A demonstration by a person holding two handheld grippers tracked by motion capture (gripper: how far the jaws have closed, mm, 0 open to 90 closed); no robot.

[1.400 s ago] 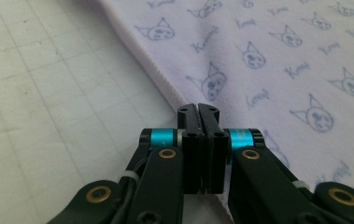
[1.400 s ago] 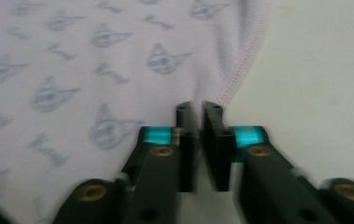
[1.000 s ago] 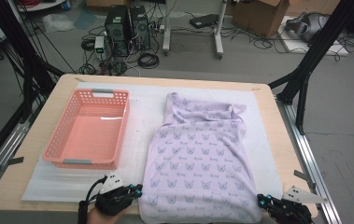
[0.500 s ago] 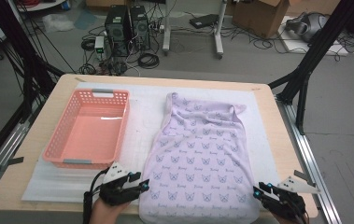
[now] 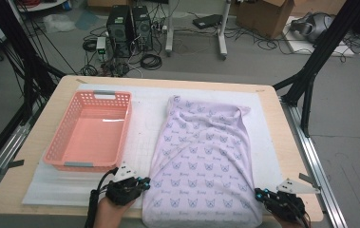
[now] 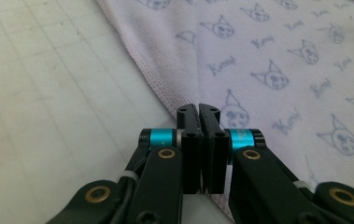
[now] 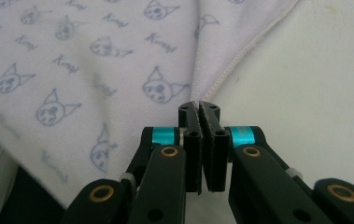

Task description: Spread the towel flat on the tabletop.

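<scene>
Both pairs of jaws have just closed together; the left gripper and the right gripper sit at the near hem corners of the lilac cat-print cloth, spread flat on the white mat beside a pink basket.

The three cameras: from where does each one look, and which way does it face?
High view: above the near table edge, facing forward and down on the basket and lilac cloth; both hands show.
Left gripper view: rides the shut left gripper, facing the cloth's hem.
Right gripper view: rides the shut right gripper, facing the opposite hem.
All share the cloth.
</scene>
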